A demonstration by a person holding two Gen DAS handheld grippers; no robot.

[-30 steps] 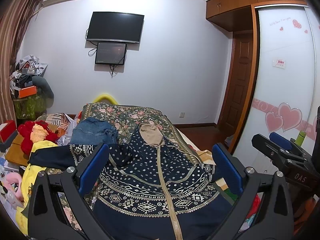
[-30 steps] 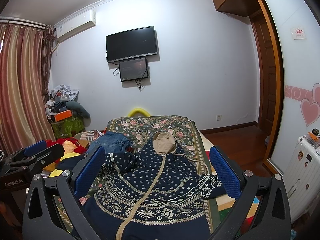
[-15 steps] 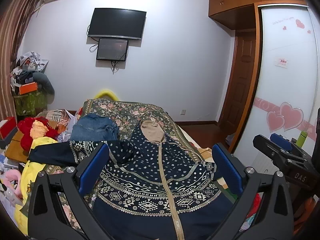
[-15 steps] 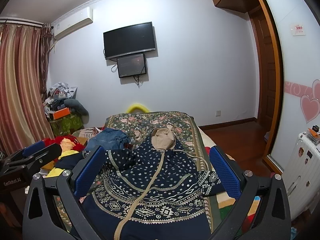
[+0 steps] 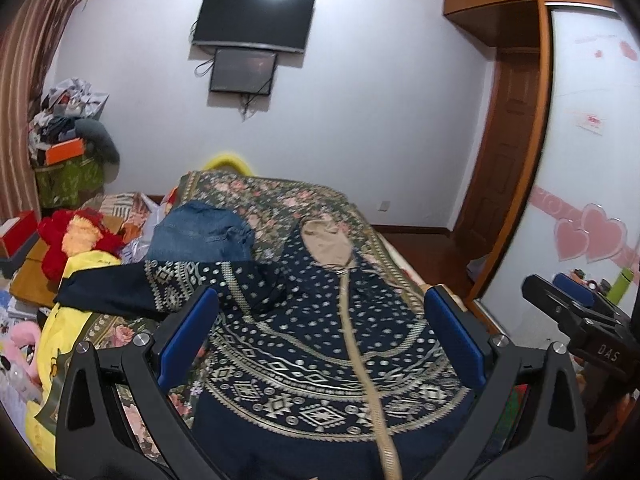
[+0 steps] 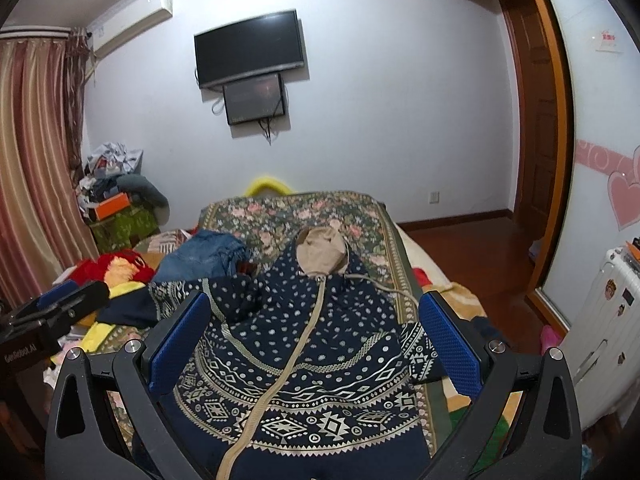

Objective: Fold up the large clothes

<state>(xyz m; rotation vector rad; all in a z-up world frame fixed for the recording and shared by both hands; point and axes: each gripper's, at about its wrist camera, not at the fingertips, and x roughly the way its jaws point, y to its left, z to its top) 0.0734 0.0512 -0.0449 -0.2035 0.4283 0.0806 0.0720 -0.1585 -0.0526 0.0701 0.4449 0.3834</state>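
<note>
A navy patterned zip hoodie [image 5: 320,332] with a tan zipper and tan hood lining lies front-up on the bed, hood toward the far wall; it also shows in the right wrist view [image 6: 304,344]. Its left sleeve [image 5: 132,288] stretches out to the left. Its right sleeve [image 6: 418,348] lies by the bed's right edge. My left gripper [image 5: 320,336] is open and empty above the hoodie's lower half. My right gripper [image 6: 312,340] is open and empty above the same area. The right gripper also shows in the left wrist view [image 5: 576,320], and the left gripper in the right wrist view [image 6: 52,316].
Folded blue jeans [image 5: 200,232] lie on the floral bedspread [image 5: 272,196] left of the hood. Red and yellow plush toys [image 5: 76,236] and clutter pile up at the left. A white suitcase [image 6: 608,320] and a wardrobe [image 5: 592,152] stand at the right.
Both grippers have drifted slightly forward and lower over the hoodie. The hoodie has not moved and both grippers stay open.
</note>
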